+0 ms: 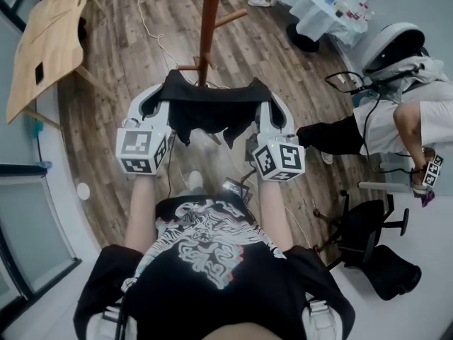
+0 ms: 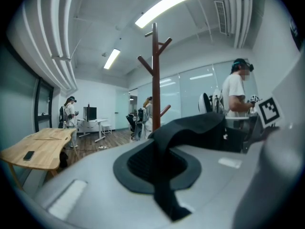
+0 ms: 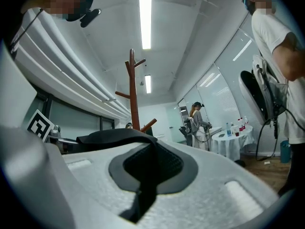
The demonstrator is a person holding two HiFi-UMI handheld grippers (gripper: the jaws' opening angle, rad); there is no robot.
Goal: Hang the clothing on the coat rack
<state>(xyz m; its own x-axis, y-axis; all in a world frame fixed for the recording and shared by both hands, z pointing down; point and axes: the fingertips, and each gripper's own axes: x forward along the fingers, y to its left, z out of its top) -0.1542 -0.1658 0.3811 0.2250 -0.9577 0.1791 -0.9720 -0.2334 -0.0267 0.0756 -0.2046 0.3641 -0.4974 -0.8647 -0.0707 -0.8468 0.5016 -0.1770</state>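
A black garment [image 1: 212, 112] hangs stretched between my two grippers at chest height. My left gripper [image 1: 167, 92] is shut on its left edge, and my right gripper [image 1: 260, 96] is shut on its right edge. The brown wooden coat rack [image 1: 208, 20] stands just beyond the garment, its pole and pegs rising behind it. In the left gripper view a strip of the black cloth [image 2: 190, 128] runs through the shut jaws, with the rack [image 2: 156, 80] ahead. The right gripper view shows the same: cloth [image 3: 119, 136] clamped, rack [image 3: 134, 94] ahead to the left.
A light wooden table [image 1: 49, 37] stands at the left. At the right are a person in a white shirt [image 1: 396, 119] and a black office chair [image 1: 368, 225]. A white-clothed table [image 1: 322, 6] stands at the back right. Cables [image 1: 152, 30] lie on the wooden floor.
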